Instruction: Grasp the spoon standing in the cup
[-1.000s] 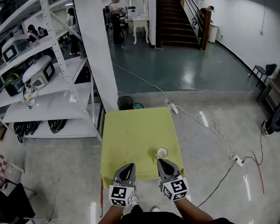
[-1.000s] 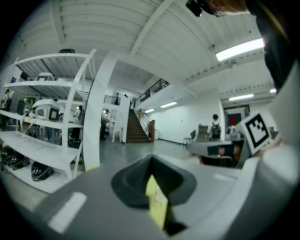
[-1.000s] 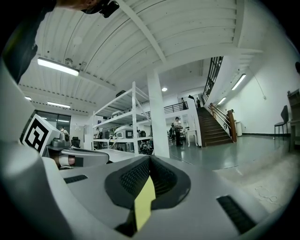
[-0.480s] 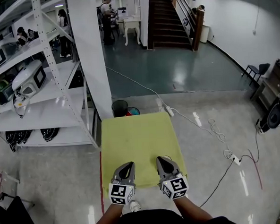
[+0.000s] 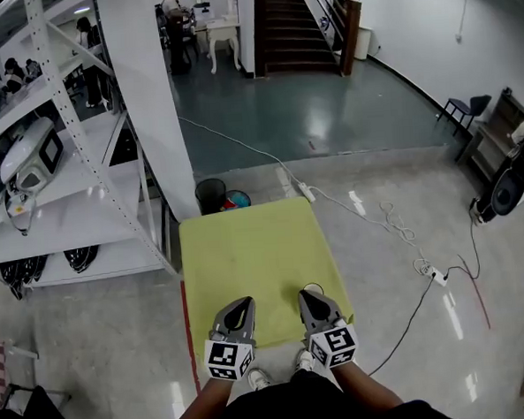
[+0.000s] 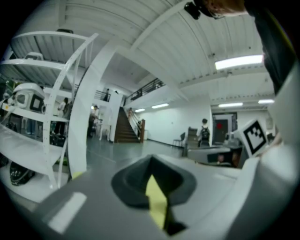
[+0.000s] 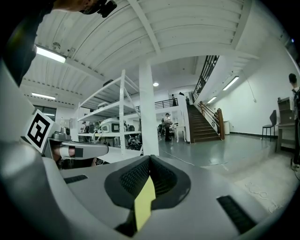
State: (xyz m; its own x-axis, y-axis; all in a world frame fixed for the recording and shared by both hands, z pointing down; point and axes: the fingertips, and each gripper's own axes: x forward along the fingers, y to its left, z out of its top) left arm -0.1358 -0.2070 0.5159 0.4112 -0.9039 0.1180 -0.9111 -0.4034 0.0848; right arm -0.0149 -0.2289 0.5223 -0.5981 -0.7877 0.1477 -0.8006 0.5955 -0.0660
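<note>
Spoon hidden: my right gripper point(image 5: 311, 297) covers the cup point(image 5: 313, 287) save a rim sliver at its 12 o'clock. It and my left gripper point(image 5: 236, 310) are pressed together, empty, above the bench point(image 5: 247, 249).

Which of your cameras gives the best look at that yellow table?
The head view. It looks down on the table and shows nearly its whole yellow top, with only the near edge covered. The left and right gripper views look out across the room and catch just a thin yellow sliver of it low in the picture.
</note>
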